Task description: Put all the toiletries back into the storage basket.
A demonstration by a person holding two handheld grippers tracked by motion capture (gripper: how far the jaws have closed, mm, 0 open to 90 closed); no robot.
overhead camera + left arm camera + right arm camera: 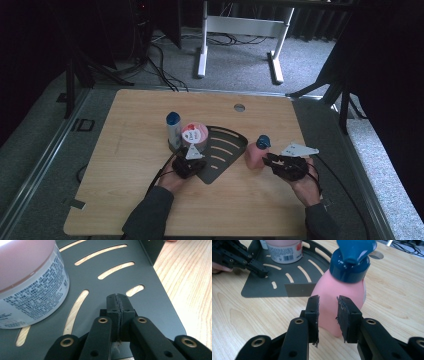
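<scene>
The pink bottle (255, 156) with its blue pump cap stands upright on the bare wood of the table (130, 150), just off the 3 o'clock edge of the dark slotted tray (227, 150) and touching nothing else that I can see. The right gripper (266, 159) sits at the bottle's 4 o'clock, pointing toward it; in the right gripper view its jaws stand apart, with the bottle (342, 290) just beyond the pads (313, 312), framed in the gap but not pressed by either one. Whether a pad tip grazes the bottle's side I cannot tell. The person's right hand (306, 185) comes in from 5 o'clock behind it. Over on the tray, the left gripper (192, 162) rests at the near edge, at about 6 o'clock of the pink-lidded tub (194, 135). Its jaws are pressed together with nothing between them, the tips lying low over the tray (155, 290) floor among the curved slots, the tub (30, 285) close by at their 10 o'clock. A white bottle with a blue cap (173, 131) stands upright just beside the tub at its 9 o'clock, on the tray's far corner. The left hand (172, 181) reaches in from 6 o'clock.
</scene>
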